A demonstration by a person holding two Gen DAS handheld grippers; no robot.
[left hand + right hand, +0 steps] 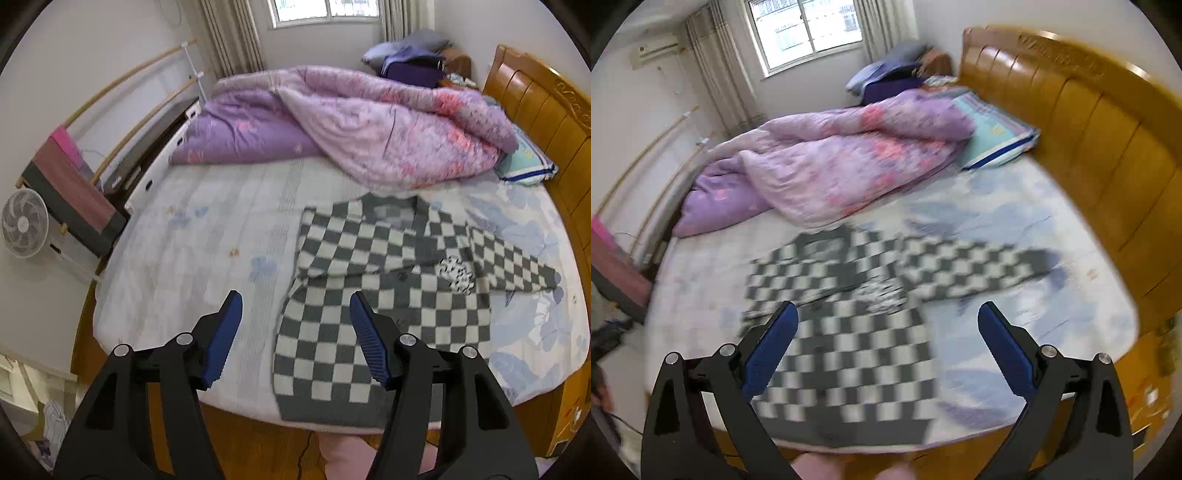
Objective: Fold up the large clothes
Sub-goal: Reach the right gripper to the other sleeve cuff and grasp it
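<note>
- Right now the checkered sweater (384,295) lies flat on the bed (192,236), close to the near edge, with one sleeve (517,262) stretched out toward the wooden headboard (546,110).
- Its other sleeve looks folded over the chest already.
- It looks soft, thick and floppy, so it probably bends easily and sags when lifted.
- Good spots to grab are likely the cuff of the stretched sleeve, or the bottom corners.
- Both the left gripper (295,306) and the right gripper (886,317) are wide apart and hold nothing, up above the sweater.
</note>
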